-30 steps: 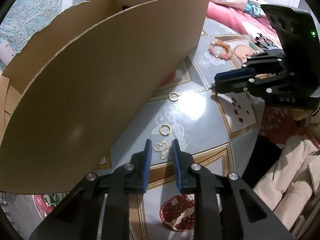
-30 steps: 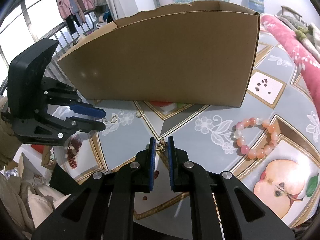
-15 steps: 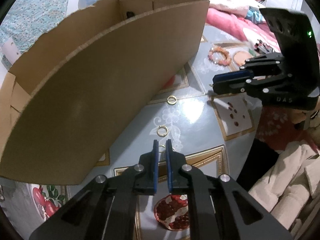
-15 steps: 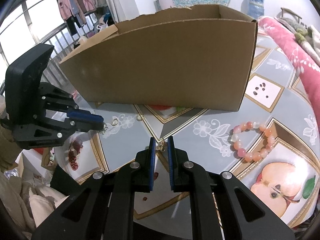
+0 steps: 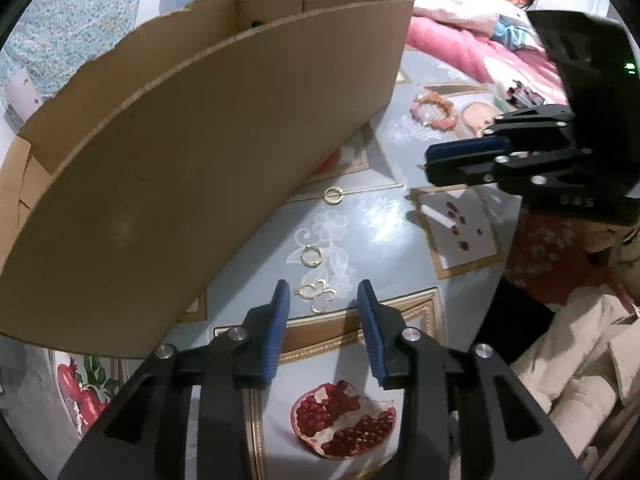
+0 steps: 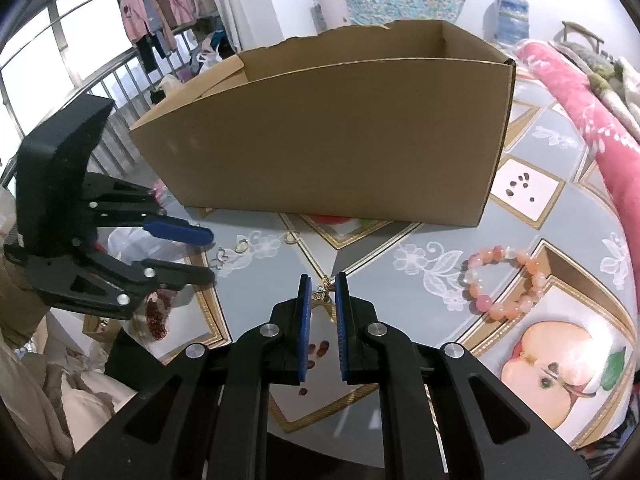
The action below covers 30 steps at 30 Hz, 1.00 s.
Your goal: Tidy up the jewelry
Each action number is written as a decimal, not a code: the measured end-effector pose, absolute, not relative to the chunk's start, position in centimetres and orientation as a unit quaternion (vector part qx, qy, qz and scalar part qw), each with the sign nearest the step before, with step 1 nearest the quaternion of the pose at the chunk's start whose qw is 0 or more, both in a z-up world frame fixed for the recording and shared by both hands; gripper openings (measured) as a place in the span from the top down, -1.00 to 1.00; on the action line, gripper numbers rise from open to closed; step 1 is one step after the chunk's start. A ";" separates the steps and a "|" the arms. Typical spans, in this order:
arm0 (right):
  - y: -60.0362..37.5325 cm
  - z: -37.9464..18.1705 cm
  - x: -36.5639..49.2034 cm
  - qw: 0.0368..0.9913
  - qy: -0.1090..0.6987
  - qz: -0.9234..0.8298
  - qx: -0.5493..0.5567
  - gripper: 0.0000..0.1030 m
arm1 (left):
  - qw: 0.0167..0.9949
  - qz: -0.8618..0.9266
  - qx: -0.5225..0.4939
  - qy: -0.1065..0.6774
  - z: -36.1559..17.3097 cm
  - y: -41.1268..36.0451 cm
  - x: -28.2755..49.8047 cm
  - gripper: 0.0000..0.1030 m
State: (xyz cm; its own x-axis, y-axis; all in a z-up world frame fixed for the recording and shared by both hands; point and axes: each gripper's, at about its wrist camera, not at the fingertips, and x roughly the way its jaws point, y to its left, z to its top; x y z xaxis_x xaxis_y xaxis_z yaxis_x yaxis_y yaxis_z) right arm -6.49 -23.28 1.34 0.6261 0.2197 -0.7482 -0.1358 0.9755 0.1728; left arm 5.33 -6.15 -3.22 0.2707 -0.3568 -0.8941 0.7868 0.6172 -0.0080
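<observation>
While the right gripper [image 6: 323, 294] pinches a gold butterfly charm [image 6: 325, 291], the left gripper [image 5: 323, 303], jaws just opening, straddles the gold earrings [image 5: 316, 295] ungrasped; next, close squarely, then box [image 6: 340, 136].

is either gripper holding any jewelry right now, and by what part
Left gripper: open, jaws just opened, gold clover earring lies loose between them. Right gripper: pinches small gold butterfly charm by its wings.

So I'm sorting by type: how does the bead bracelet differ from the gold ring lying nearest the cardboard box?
The bead bracelet is a loop of pink, peach and white beads; the gold ring is one plain metal band. The bracelet is far the larger loop. It lies out in the open on the table beyond the box's corner, while the ring lies close to the box's wall. Both lie flat on the table, and neither is held.
</observation>
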 end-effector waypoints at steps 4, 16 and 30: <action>-23.7 1.3 -6.4 0.901 0.419 0.101 0.055 0.81 | 0.758 -0.371 0.233 0.483 -3.4 -6.3 5.8 0.34; -24.2 0.7 -5.8 0.905 0.399 0.120 0.082 0.81 | 0.718 -0.361 0.269 0.531 -3.3 -8.3 6.9 0.66; -24.5 0.8 -6.0 0.908 0.390 0.125 0.092 0.81 | 0.720 -0.359 0.269 0.530 -3.1 -9.9 6.6 0.90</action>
